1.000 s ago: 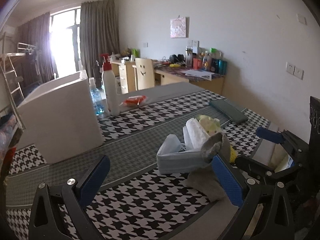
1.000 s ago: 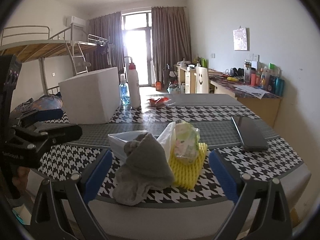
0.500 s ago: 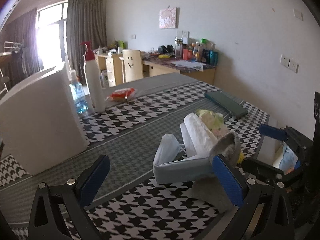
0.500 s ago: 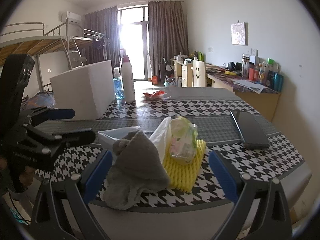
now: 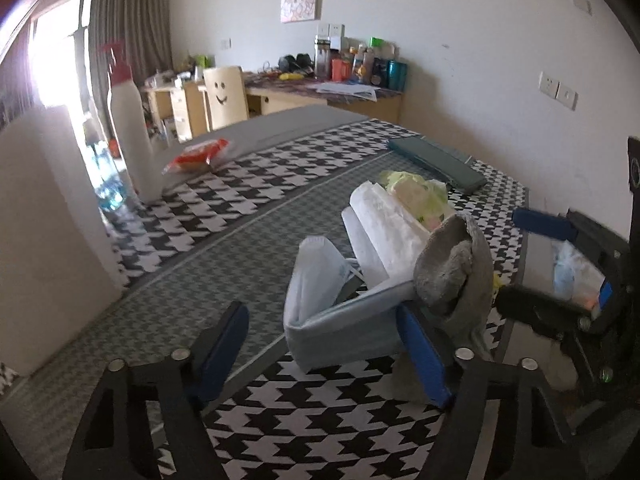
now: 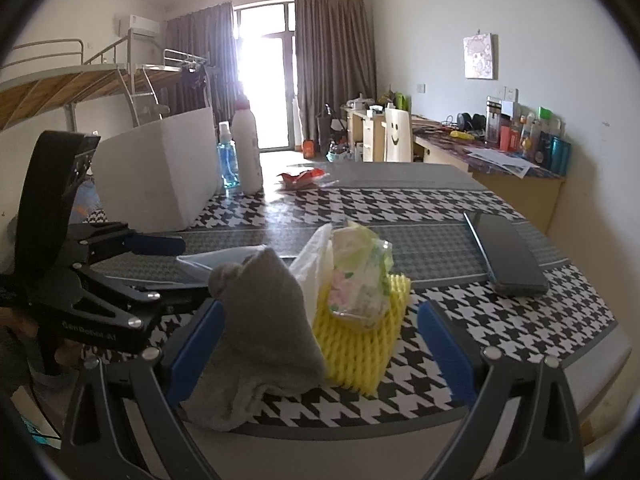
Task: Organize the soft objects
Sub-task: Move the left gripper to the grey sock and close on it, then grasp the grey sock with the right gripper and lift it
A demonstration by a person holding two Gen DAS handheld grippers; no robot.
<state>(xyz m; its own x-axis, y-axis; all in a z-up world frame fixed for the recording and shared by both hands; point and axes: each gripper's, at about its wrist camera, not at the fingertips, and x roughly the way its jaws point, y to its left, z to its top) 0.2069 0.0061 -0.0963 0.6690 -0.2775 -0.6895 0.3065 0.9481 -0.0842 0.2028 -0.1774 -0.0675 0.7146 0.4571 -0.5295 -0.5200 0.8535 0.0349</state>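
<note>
Beside the bin (image 5: 344, 332), a limp grey sock (image 6: 260, 320) is approached by the closing, empty left hand-held gripper (image 5: 324, 356); its bunched top is best pinched.

A tall white bottle (image 6: 247, 148) with a red cap stands beside a blue bottle (image 6: 228, 160) and a big white box (image 6: 160, 172). A red snack packet (image 6: 302, 178) lies on the checked tablecloth (image 6: 400, 210); a dark flat case (image 6: 508, 254) rests well apart.
</note>
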